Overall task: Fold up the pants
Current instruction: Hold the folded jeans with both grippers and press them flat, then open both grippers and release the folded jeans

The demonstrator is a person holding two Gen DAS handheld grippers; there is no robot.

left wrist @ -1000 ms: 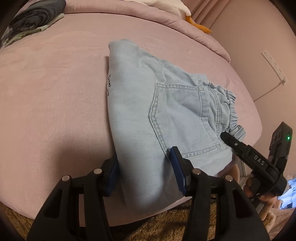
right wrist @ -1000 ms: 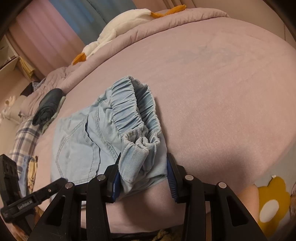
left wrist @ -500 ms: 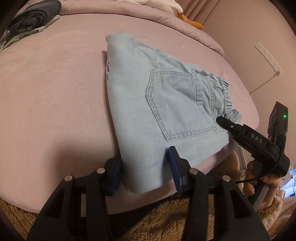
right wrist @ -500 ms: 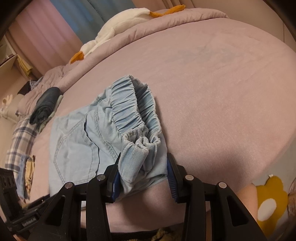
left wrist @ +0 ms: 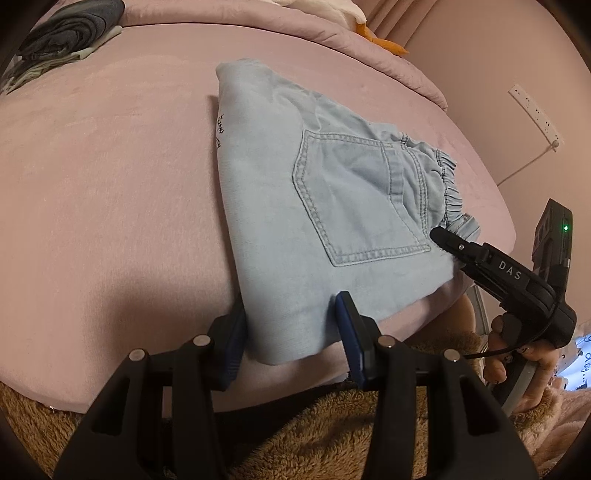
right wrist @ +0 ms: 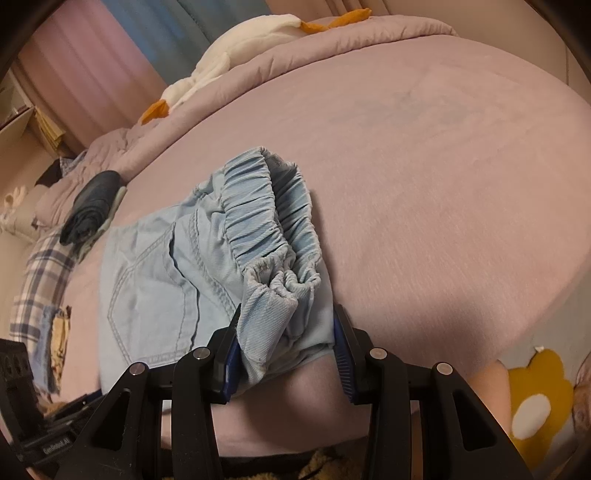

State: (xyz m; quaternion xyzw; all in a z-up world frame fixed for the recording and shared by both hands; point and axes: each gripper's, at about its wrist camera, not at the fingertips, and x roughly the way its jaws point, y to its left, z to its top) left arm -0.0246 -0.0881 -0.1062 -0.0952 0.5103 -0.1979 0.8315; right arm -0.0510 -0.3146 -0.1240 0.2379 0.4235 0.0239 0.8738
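Note:
Light blue denim pants (left wrist: 332, 206) lie folded on the pink bed (left wrist: 110, 184), back pocket up. My left gripper (left wrist: 291, 332) is shut on the folded near corner, blue pads on either side of the cloth. In the right wrist view my right gripper (right wrist: 286, 354) is shut on the bunched end of the elastic waistband (right wrist: 273, 221) of the pants (right wrist: 166, 266). The right gripper (left wrist: 439, 234) also shows in the left wrist view at the waistband, held by a hand (left wrist: 517, 350).
Dark folded clothes (left wrist: 70, 33) sit at the far left of the bed, also seen as a dark roll (right wrist: 92, 203). A white plush toy (right wrist: 236, 59) lies on the quilt behind. A power strip (left wrist: 532, 110) hangs on the wall. Brown fluffy fabric (left wrist: 332, 424) runs below the bed edge.
In the left wrist view the pants have settled flatter onto the bed and the left gripper has closed a little on the corner. The right wrist view is nearly unchanged.

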